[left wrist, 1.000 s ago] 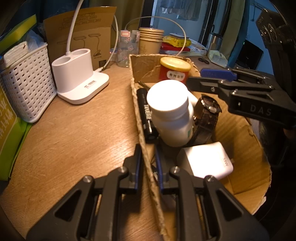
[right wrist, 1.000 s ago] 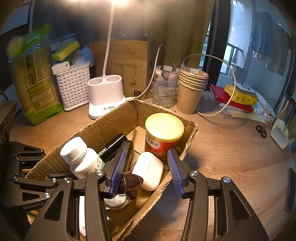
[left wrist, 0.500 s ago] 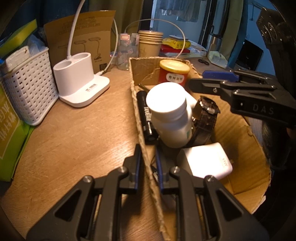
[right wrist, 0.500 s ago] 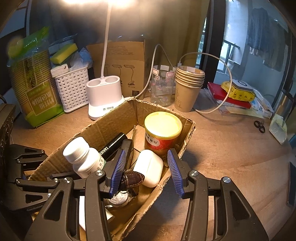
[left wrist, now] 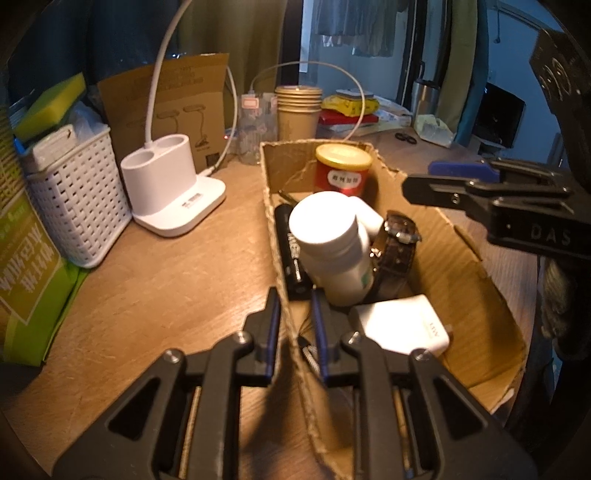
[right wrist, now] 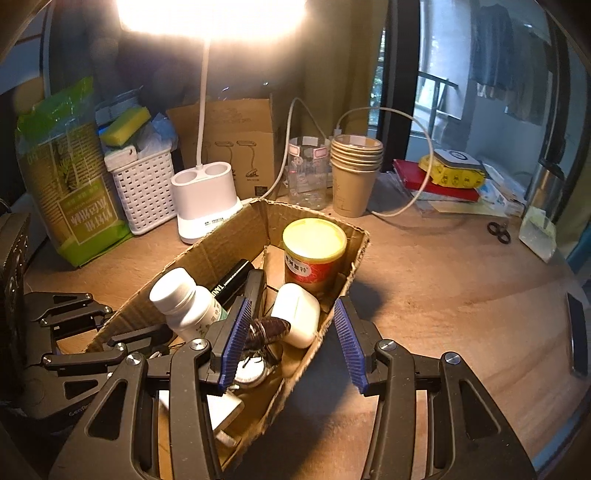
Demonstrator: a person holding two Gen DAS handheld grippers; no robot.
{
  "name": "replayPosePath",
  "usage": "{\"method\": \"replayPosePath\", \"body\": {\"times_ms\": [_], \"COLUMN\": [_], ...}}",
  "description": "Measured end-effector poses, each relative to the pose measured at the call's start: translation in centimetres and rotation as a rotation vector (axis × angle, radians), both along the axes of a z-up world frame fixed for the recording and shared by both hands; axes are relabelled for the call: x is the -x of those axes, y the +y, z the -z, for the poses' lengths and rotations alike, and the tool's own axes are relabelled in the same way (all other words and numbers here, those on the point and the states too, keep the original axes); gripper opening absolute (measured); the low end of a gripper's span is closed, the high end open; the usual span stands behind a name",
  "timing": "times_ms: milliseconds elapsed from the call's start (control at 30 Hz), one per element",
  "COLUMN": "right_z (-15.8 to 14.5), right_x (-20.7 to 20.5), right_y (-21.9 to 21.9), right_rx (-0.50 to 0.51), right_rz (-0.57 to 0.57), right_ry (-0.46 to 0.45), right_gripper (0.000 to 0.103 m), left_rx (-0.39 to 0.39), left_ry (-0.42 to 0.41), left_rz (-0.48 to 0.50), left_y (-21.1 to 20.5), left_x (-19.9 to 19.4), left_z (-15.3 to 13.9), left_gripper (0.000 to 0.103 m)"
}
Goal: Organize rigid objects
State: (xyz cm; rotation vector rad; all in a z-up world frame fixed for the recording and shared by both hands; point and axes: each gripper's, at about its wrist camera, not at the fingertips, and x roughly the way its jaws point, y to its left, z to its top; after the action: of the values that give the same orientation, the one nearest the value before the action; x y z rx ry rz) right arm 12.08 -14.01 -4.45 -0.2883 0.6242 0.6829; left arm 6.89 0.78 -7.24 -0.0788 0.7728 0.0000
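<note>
Box (left wrist: 461, 258) on bench (left wrist: 166, 277): bottle (left wrist: 328, 243), tin (left wrist: 343, 170) at 12 o'clock, watch (left wrist: 397, 240), charger (left wrist: 402, 326). Left gripper (left wrist: 294, 325) clamps the box wall; right gripper (right wrist: 291, 343) wide apart, straddling the opposite wall.

Home desk: lamp (right wrist: 207, 199), hung laundry (left wrist: 354, 33).

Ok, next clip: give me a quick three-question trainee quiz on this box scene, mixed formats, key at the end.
1. True or false: the left gripper is shut on the cardboard box wall.
2. Which item stands upright at the box's far end? A) white bottle B) red tin C) white charger
3. Fill in: the right gripper straddles the box wall with its jaws ____.

Key: 1 true; 2 B; 3 open
</note>
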Motion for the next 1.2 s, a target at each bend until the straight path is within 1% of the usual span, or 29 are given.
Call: {"method": "replayPosePath", "body": {"times_ms": [133, 233, 267, 300, 333, 533, 600, 633, 667, 767, 900, 967, 1067, 1100, 1167, 1200], "right_z": [-0.3, -0.7, -0.9, -1.1, -1.3, -2.3, -2.6, -2.8, -3.1, -3.8, -4.9, -5.2, -5.8, -5.9, -6.3, -6.5], "right_x": [0.6, 1.1, 1.3, 1.4, 1.6, 3.2, 3.8, 4.1, 4.6, 5.8, 7.8, 8.6, 9.9, 10.2, 10.9, 11.2], "right_y": [-1.0, -1.7, -2.0, -2.2, -2.5, -3.8, -4.1, -4.3, -4.5, -5.1, -5.9, -6.1, -6.4, -6.5, -6.7, -6.9], "right_rx": [-0.015, -0.027, -0.033, -0.038, -0.045, -0.072, -0.074, -0.078, -0.085, -0.111, -0.149, -0.152, -0.155, -0.156, -0.161, -0.166], "right_rz": [0.031, 0.065, 0.081, 0.093, 0.105, 0.151, 0.161, 0.169, 0.179, 0.2, 0.228, 0.227, 0.226, 0.224, 0.222, 0.225], "right_ry": [-0.003, -0.01, -0.015, -0.021, -0.029, -0.061, -0.072, -0.078, -0.087, -0.114, -0.162, -0.176, -0.201, -0.205, -0.219, -0.225], "right_gripper": [0.05, 0.05, 0.051, 0.058, 0.061, 0.062, 0.062, 0.062, 0.062, 0.062, 0.063, 0.065, 0.066, 0.066, 0.066, 0.066], "left_rx": [-0.004, -0.016, -0.021, -0.026, -0.032, -0.023, -0.018, -0.012, 0.0, 0.013, 0.004, 0.0, -0.005, -0.011, -0.018, -0.018], "left_ry": [-0.014, -0.065, -0.081, -0.094, -0.105, -0.136, -0.15, -0.158, -0.171, -0.195, -0.218, -0.23, -0.256, -0.264, -0.281, -0.288], "left_rz": [-0.01, -0.026, -0.031, -0.038, -0.045, -0.051, -0.051, -0.05, -0.047, -0.042, -0.027, -0.023, -0.027, -0.028, -0.03, -0.029], "left_y": [0.0, 0.0, -0.1, -0.1, -0.1, -0.1, -0.2, -0.2, -0.2, -0.6, -1.6, -2.0, -2.6, -2.8, -3.1, -3.2], "left_x": [0.3, 1.0, 1.3, 1.5, 1.6, 2.1, 2.4, 2.5, 2.8, 3.4, 4.3, 4.8, 5.7, 5.9, 6.4, 6.7], "left_z": [-0.6, -1.9, -2.3, -2.6, -3.0, -4.1, -4.6, -4.8, -5.1, -6.1, -7.2, -7.8, -8.7, -9.0, -9.5, -9.7], "left_gripper": [0.019, 0.022, 0.023, 0.024, 0.024, 0.029, 0.035, 0.048, 0.056, 0.056, 0.057, 0.059, 0.061, 0.062, 0.071, 0.073]}}
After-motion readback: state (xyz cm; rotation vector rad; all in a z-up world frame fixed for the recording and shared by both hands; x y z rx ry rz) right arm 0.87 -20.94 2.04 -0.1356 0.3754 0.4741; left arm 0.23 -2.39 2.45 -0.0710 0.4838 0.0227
